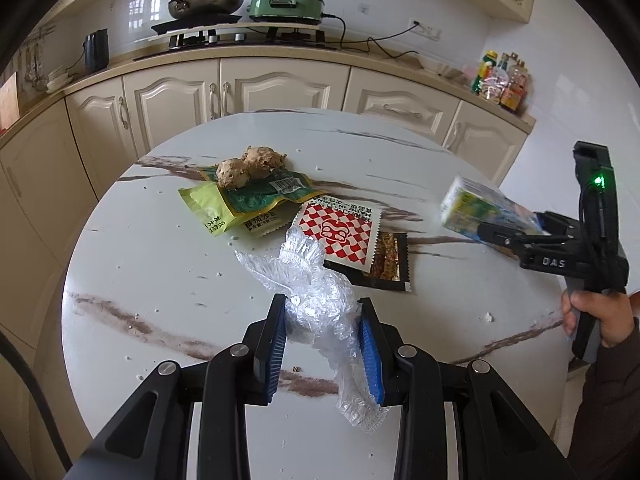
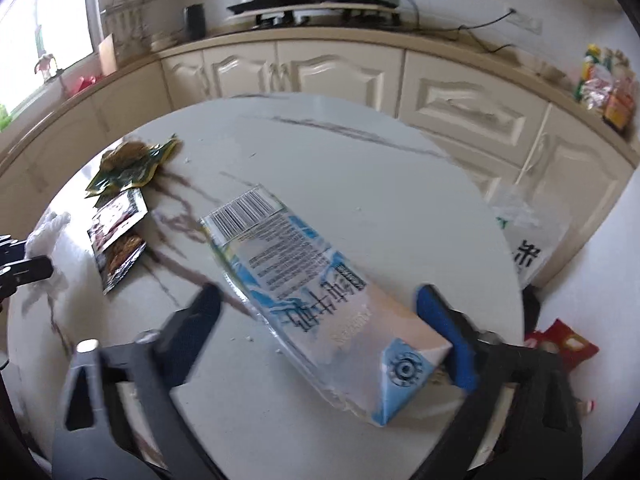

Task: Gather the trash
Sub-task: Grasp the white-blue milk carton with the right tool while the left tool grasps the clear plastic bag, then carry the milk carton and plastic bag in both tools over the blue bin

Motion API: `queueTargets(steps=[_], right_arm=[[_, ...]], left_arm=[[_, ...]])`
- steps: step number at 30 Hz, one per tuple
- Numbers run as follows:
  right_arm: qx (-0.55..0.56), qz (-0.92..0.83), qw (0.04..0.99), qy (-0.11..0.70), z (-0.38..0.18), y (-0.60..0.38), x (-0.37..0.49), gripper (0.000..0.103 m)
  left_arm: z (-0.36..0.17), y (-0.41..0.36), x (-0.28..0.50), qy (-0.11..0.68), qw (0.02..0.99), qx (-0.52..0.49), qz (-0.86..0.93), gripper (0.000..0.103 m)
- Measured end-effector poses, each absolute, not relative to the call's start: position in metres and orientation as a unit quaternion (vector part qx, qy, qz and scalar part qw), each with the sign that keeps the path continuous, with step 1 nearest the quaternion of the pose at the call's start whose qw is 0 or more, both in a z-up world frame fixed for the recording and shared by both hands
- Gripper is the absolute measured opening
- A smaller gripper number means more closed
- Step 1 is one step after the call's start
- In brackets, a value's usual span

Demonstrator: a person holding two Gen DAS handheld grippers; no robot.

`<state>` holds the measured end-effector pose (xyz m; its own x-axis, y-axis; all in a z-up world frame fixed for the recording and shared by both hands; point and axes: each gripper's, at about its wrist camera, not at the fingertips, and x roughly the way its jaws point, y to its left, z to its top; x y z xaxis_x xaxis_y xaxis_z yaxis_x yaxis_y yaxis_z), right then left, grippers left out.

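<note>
My left gripper (image 1: pixel 323 310) is shut on a crumpled clear plastic wrap (image 1: pixel 320 292) that trails over the round marble table (image 1: pixel 160 240). Behind it lie a red-and-white checked packet (image 1: pixel 340 236), a dark snack packet (image 1: pixel 390 264), a green wrapper (image 1: pixel 248 198) and two ginger pieces (image 1: pixel 250 166). My right gripper (image 2: pixel 316 300) holds a blue-and-white milk carton (image 2: pixel 312 296) above the table's right side. The carton lies slanted between wide jaws and touches the right finger (image 2: pixel 448 336). The carton also shows in the left wrist view (image 1: pixel 484 212).
Cream cabinets (image 1: pixel 280 88) and a counter with a stove, pan (image 1: pixel 208 0) and green cooker (image 1: pixel 288 2) run behind the table. A clear plastic bag (image 2: pixel 524 236) hangs past the table's right edge, with red packaging (image 2: pixel 564 344) on the floor.
</note>
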<state>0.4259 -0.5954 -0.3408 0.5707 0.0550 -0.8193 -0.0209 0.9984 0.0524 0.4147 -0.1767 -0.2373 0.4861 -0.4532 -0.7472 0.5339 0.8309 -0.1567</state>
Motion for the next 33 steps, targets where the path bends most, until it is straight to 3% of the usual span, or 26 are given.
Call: queueTargets(steps=[6, 20, 26, 33], right_arm=[[0.020, 0.048, 0.881, 0.470, -0.337, -0.580, 0.412, 0.038], [0.015, 0.038, 0.920, 0.389, -0.250, -0.498, 0.375, 0.037], [-0.016, 0.107, 0.924, 0.367, -0.224, -0.389, 0.394, 0.037], [-0.031, 0.191, 0.910, 0.367, -0.236, -0.249, 0.424, 0.037]], left_arm=[[-0.231, -0.175, 0.409, 0.416, 0.858, 0.045, -0.298, 0.031], [-0.191, -0.107, 0.381, 0.371, 0.878, 0.012, -0.303, 0.031], [-0.177, -0.020, 0.376, 0.347, 0.903, -0.015, -0.255, 0.031], [-0.187, 0.096, 0.380, 0.351, 0.919, -0.048, -0.171, 0.031]])
